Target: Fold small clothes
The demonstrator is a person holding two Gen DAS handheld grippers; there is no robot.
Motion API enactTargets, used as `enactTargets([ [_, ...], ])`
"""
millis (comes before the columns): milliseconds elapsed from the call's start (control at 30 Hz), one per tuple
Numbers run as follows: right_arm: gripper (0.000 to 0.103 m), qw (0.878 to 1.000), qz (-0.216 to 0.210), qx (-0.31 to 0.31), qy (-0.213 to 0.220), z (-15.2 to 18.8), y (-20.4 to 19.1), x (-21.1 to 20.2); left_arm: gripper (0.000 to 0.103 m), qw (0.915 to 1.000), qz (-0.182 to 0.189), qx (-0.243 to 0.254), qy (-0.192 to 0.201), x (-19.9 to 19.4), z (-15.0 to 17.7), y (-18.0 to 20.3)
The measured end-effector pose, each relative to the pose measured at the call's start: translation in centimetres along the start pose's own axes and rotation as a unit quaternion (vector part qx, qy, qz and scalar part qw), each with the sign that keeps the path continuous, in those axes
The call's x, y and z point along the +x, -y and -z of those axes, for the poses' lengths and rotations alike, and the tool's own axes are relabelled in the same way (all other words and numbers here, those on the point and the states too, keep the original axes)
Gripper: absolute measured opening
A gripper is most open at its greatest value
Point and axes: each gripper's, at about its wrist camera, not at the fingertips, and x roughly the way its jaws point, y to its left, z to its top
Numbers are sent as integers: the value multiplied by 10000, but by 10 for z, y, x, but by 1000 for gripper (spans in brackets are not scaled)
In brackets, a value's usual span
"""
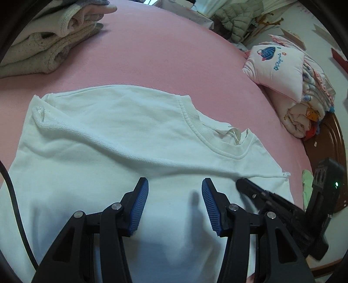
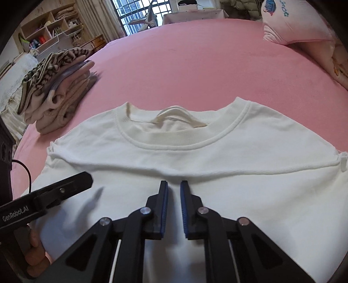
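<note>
Shirt (image 2: 195, 165) flat on pink bed (image 2: 184, 65), collar at frame top; my left gripper (image 1: 175, 189) half open, right gripper (image 2: 173, 189) nearly shut, both empty above it

I count one white shirt (image 2: 195, 174) spread on the one pink bed (image 2: 184, 65), and two grippers over it: my left gripper (image 1: 175, 204) with its two blue pads (image 1: 139, 209) apart, and my right gripper (image 2: 173, 206) with its two pads drawn near together and nothing between them. There are two stacks of folded clothes, one beige and striped stack (image 2: 56, 93) on the left side of the bed and one pastel stack (image 1: 304, 108) on the right side, with one pink pillow (image 1: 280, 67) on top of the pastel one. I also see one hand (image 2: 35, 252) on the left gripper's handle, one window (image 2: 143, 15) and one wooden shelf unit (image 2: 47, 32).
</note>
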Motion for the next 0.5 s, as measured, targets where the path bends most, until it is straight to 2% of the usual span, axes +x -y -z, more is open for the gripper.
enactTargets([
  [133, 5, 9992, 304, 220, 134, 1, 32, -13, 48, 9994, 342, 67, 66, -9, 3, -19],
  [200, 5, 9978, 518, 368, 170, 4, 56, -21, 48, 9993, 359, 38, 132, -15, 6, -28],
  [367, 2, 9938, 792, 726, 268, 18, 113, -46, 47, 9992, 253, -30, 323, -36, 14, -50],
  [433, 2, 9898, 1089, 864, 317, 23, 130, -58, 47, 9991, 168, 19, 398, -46, 18, -57],
  [500, 2, 9876, 1166, 993, 336, 27, 142, -66, 48, 9987, -52, 69, 507, -57, 20, -63],
])
